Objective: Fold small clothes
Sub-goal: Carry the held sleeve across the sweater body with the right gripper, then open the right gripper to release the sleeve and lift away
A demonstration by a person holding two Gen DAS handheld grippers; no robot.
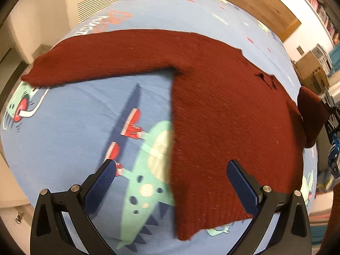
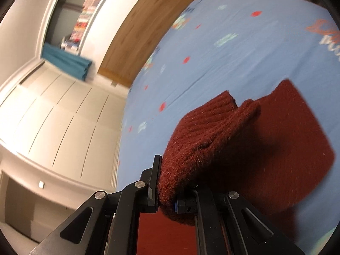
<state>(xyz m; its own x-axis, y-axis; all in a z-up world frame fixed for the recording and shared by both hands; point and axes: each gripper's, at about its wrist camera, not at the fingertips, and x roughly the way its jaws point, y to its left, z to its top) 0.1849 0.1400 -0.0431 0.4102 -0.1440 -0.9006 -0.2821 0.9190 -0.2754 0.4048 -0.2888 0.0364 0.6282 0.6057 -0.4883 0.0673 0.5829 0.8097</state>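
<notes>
A dark red knit sweater (image 1: 223, 110) lies spread on a blue sheet (image 1: 74, 127) printed with green cartoon monsters and red dots. Its body runs down the right half of the sheet in the left wrist view, with the ribbed hem nearest the camera, and one sleeve (image 1: 95, 57) stretches flat to the left across the sheet, its cuff at the sheet's left edge. The left gripper (image 1: 172, 176) hovers above the sweater's hem with its fingers (image 1: 108, 178) spread wide and nothing between them; one blue pad is over bare sheet just left of the sweater's side edge, the other over the knit. The right gripper (image 2: 167, 191) has its fingers pinched tight on a bunched, ribbed fold of the sweater (image 2: 212, 140), lifted clear of the sheet (image 2: 233, 53), with the rest of the fabric hanging away beneath it. In the left wrist view that lifted piece shows as a dark red flap at the sweater's right edge, beside the right gripper (image 1: 331, 116). Beyond the sheet stand a wooden board (image 2: 146, 31), pale panelled doors (image 2: 53, 110) and a shelf of books (image 2: 87, 14).
</notes>
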